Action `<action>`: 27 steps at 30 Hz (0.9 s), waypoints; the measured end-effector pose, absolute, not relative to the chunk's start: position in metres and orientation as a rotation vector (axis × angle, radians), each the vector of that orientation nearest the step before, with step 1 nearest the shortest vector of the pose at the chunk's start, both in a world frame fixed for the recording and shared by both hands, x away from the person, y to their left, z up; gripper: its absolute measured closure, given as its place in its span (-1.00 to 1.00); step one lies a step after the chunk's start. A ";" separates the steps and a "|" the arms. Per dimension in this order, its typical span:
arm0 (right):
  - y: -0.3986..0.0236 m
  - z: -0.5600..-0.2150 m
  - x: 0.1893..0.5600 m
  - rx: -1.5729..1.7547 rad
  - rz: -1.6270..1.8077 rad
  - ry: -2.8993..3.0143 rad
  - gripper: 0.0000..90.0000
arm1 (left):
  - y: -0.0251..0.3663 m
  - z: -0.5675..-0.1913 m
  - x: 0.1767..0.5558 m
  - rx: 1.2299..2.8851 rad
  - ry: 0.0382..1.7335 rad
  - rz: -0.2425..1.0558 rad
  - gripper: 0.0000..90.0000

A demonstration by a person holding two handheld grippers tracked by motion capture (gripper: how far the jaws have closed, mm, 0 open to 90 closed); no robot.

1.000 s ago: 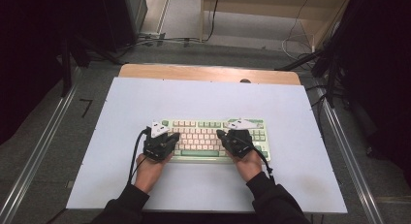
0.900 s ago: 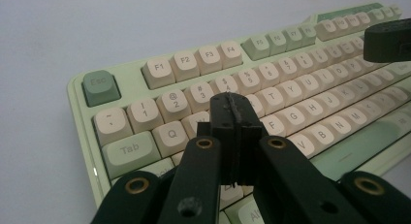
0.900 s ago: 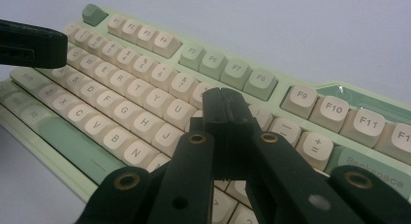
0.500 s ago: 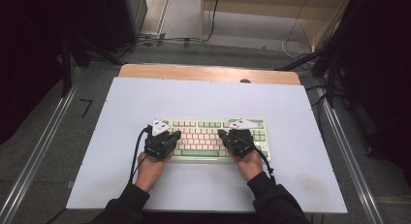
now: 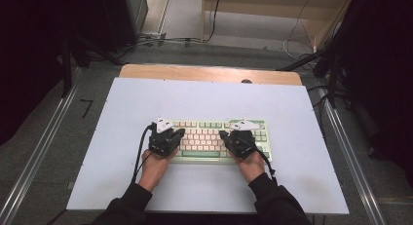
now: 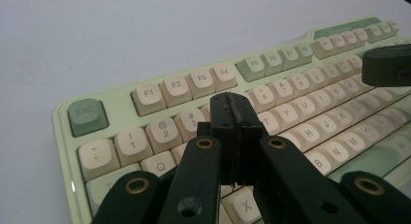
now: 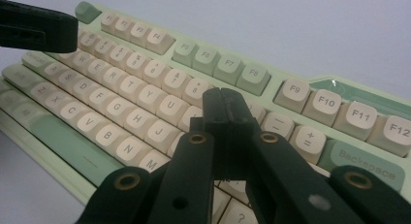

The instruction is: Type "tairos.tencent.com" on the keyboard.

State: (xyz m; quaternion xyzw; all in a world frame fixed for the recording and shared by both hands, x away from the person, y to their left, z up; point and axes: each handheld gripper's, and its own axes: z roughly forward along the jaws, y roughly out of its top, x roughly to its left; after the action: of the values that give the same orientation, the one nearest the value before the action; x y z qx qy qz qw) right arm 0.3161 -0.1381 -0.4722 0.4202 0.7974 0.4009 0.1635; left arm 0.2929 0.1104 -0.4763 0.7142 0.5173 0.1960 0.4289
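Observation:
A pale green keyboard point(image 5: 210, 134) with cream and green keys lies on the white table top, near the front. My left gripper point(image 5: 181, 132) hovers over its left end, jaws shut and empty; in the left gripper view its tips point(image 6: 233, 106) stand above the number row of the keyboard point(image 6: 160, 95). My right gripper point(image 5: 221, 134) sits over the right half, shut and empty too. In the right gripper view its tips point(image 7: 224, 99) are above the keys of the keyboard point(image 7: 145, 73) near the number row. Each gripper is held in a hand with a dark sleeve.
The white table top point(image 5: 209, 98) has bare room left, right and behind the keyboard. A wooden strip point(image 5: 204, 73) runs along its far edge. Metal rails point(image 5: 46, 147) flank the table. Cables lie on the floor behind it.

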 end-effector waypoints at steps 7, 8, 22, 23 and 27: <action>-0.139 -0.473 0.317 1.203 1.137 2.270 0.95 | 0.107 -0.477 0.296 1.786 1.292 0.493 1.00; -0.139 -0.473 0.317 1.202 1.136 2.271 0.95 | 0.107 -0.478 0.297 1.786 1.291 0.494 1.00; -0.141 -0.471 0.315 1.209 1.145 2.263 0.95 | 0.096 -0.481 0.303 1.804 1.280 0.486 1.00; -0.141 -0.471 0.316 1.212 1.144 2.263 0.95 | 0.095 -0.481 0.303 1.807 1.280 0.486 1.00; -0.140 -0.472 0.315 1.208 1.140 2.265 0.95 | 0.094 -0.482 0.304 1.816 1.276 0.482 1.00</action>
State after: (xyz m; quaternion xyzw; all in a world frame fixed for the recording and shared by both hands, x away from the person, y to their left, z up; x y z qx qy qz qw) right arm 0.3155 -0.1404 -0.4719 0.4242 0.7952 0.4002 0.1658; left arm 0.3044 0.0940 -0.4816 0.7251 0.5093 0.1926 0.4217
